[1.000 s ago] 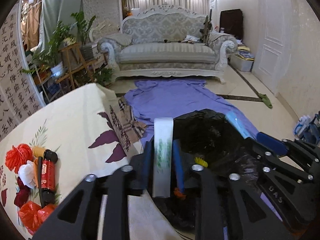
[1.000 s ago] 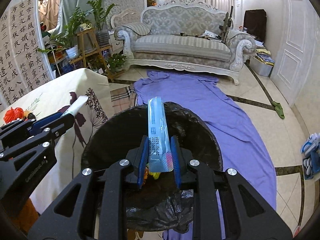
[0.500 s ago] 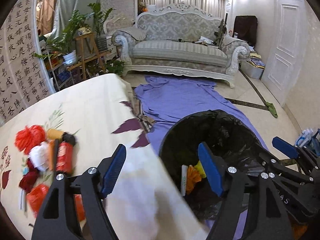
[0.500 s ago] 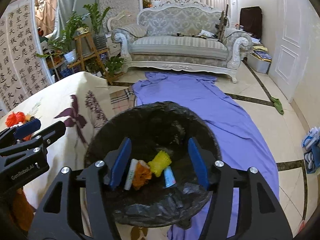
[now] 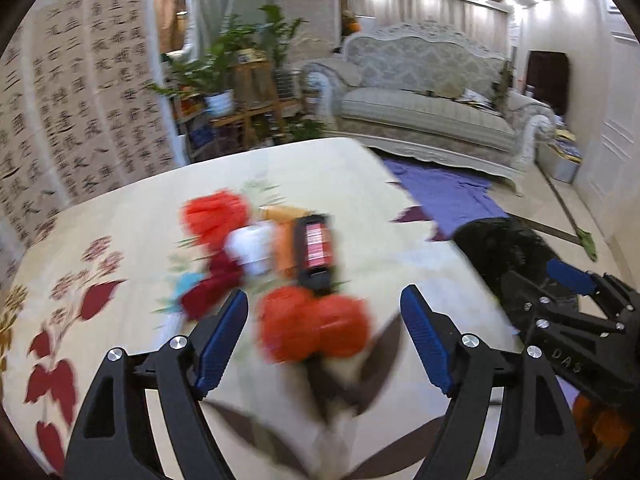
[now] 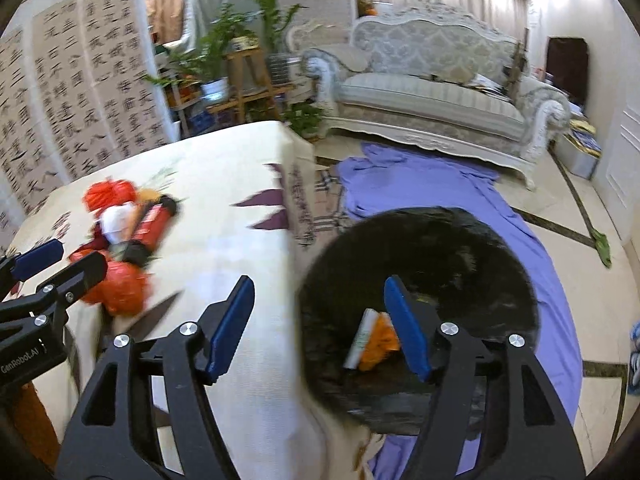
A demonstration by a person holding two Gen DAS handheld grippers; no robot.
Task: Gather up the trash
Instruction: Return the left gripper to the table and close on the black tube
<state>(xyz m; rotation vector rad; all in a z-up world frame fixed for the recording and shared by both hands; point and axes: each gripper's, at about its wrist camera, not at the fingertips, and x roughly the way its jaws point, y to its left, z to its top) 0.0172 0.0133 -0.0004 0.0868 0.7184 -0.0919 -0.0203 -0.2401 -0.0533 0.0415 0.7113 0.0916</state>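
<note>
A pile of trash lies on the cream floral tablecloth (image 5: pixel 120 216): red crumpled bags (image 5: pixel 312 322), a red and black can (image 5: pixel 314 246), white paper (image 5: pixel 250 246). My left gripper (image 5: pixel 324 332) is open and empty, just in front of the nearest red bag. The pile also shows in the right wrist view (image 6: pixel 128 232). My right gripper (image 6: pixel 320 320) is open and empty, over the table edge beside the black trash bag (image 6: pixel 420 248), which holds an orange wrapper (image 6: pixel 378 340) and a white tube (image 6: pixel 360 338).
A purple sheet (image 6: pixel 432 188) covers the floor behind the bin. A grey sofa (image 5: pixel 424 112) stands at the back, plants on a wooden stand (image 5: pixel 248 92) at the back left, a calligraphy screen (image 5: pixel 80 112) on the left. The black bag also shows at the table's right (image 5: pixel 504 248).
Both grippers opened and dropped their wrappers into the black bag. Both have since swung left, the left one back over the table toward the trash pile.
</note>
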